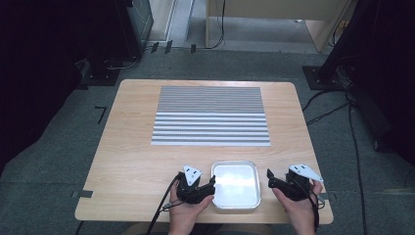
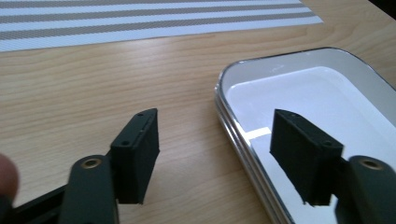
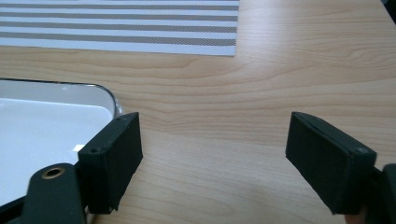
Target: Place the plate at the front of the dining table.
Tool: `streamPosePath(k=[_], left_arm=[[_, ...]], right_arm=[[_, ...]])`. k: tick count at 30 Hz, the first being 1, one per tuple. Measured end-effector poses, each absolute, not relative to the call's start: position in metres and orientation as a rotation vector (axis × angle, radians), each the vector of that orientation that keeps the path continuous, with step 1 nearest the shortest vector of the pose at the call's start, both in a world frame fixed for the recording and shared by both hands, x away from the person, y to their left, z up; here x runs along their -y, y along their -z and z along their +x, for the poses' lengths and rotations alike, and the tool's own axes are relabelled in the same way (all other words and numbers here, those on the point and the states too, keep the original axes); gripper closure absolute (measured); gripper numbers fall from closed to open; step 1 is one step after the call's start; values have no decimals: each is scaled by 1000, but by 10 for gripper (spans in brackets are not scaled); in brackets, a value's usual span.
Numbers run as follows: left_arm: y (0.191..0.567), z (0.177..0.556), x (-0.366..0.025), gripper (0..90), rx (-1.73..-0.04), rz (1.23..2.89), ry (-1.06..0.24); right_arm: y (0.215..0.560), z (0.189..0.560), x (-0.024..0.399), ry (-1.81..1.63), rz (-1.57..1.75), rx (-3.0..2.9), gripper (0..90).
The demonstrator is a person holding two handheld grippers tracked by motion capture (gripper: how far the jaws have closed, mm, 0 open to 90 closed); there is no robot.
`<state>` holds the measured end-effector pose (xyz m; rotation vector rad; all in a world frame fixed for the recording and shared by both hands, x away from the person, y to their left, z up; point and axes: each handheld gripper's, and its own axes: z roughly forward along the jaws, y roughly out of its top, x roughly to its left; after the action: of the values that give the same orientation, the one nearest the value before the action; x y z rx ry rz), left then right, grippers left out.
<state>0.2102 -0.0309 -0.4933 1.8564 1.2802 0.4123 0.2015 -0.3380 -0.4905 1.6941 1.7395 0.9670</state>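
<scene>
The metal tray (image 1: pixel 235 185) sits at the worktop (image 1: pixel 132 161) near edge, unmarked, no legible writing. The left tool (image 1: pixel 211 184) straddles the tray's left rim, jaws apart, pads not pressing. The right tool (image 1: pixel 269 177) stands open beside the tray's right rim, holding nothing.

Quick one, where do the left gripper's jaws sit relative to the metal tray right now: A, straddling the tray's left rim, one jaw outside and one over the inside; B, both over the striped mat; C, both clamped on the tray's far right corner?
A: in the left gripper view the left gripper straddles the tray rim, jaws open.
</scene>
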Motion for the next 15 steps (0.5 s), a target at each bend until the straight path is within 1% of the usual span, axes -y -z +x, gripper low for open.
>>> streamPosePath(k=[3, 4, 5, 10, 13, 14, 15], left_arm=[[494, 208, 34, 407, -1272, 1856, -394], [494, 207, 35, 456, -1268, 1857, -392], [494, 206, 35, 456, -1263, 1859, -391], [497, 203, 41, 624, -1257, 1877, -372], [500, 201, 45, 675, -1260, 1894, -371], [501, 200, 47, 709, -1267, 1896, -375], [501, 200, 47, 709, -1273, 1892, -373]], right_arm=[[491, 202, 333, -970, 1689, -1752, 195], [491, 201, 330, -972, 1689, -1753, 212], [491, 201, 330, -972, 1689, -1753, 212], [490, 200, 325, -968, 1681, -1740, 310], [490, 199, 323, -980, 1674, -1747, 365], [490, 198, 321, -993, 1663, -1757, 418], [490, 198, 321, -993, 1663, -1757, 418]])
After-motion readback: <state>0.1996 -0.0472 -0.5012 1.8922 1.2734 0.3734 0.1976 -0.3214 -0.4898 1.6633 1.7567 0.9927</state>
